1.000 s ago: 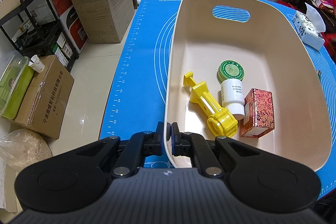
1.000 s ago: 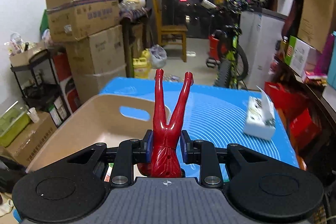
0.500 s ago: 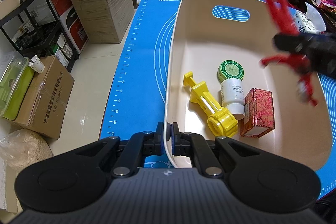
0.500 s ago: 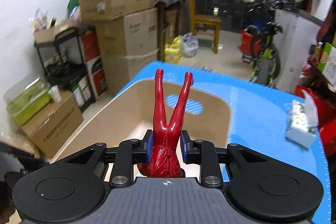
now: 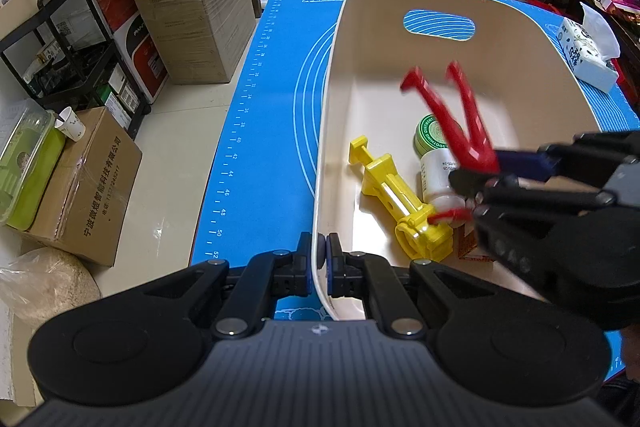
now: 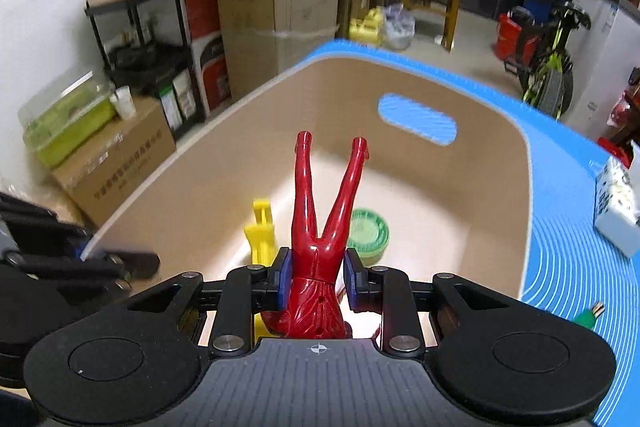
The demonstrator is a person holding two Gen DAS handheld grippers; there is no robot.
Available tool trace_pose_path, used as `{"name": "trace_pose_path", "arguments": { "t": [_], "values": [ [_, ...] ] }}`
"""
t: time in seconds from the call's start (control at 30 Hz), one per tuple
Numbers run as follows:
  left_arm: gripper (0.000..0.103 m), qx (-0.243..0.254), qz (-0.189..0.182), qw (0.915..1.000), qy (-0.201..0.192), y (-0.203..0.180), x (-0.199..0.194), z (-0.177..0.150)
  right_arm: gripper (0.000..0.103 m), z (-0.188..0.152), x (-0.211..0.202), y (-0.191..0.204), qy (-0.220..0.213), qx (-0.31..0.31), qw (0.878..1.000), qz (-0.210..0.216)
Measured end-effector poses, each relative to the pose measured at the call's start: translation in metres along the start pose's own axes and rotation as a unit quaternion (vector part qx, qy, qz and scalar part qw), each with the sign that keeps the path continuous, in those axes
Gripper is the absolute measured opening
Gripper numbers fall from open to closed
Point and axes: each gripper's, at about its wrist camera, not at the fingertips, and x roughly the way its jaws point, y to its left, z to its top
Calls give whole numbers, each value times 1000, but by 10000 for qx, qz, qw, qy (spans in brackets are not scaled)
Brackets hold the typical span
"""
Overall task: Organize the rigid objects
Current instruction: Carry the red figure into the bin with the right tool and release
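The right gripper (image 6: 314,277), fingers clamping the red figure (image 6: 320,227), has dropped into the bin (image 5: 520,131); the left gripper (image 5: 319,259) pinches its rim; jar (image 5: 434,135) lid reads "SOOTHING".

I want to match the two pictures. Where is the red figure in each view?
Left wrist: red figure right of centre, over the bin, held by the right gripper.
Right wrist: red figure at centre, legs pointing up, between the fingers.
Shared landmark: the green lid.

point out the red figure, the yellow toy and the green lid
red figure (image 6: 320,227), right wrist view, on its hips
yellow toy (image 5: 394,189), left wrist view, on its shaft
green lid (image 6: 370,231), right wrist view, on its top face
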Motion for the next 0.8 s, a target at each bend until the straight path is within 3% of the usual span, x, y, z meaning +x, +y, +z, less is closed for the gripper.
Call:
{"name": "trace_pose_path", "arguments": {
  "t": [0.1, 0.23, 0.27, 0.47, 0.8],
  "values": [
    [8, -1, 0, 10000, 0, 0, 0, 0, 35, -2, 9, 0, 249, 27, 9997, 37],
    [8, -1, 3, 10000, 0, 0, 0, 0, 36, -5, 5, -7, 236, 229, 9993, 173],
    [8, -1, 4, 10000, 0, 0, 0, 0, 40, -4, 4, -9, 212, 270, 9992, 201],
    [8, -3, 0, 10000, 0, 0, 0, 0, 57, 1, -14, -14, -81, 245, 9995, 202],
    [8, -6, 0, 10000, -4, 0, 0, 0, 62, -2, -60, -50, -627, 685, 9957, 17]
  ]
}}
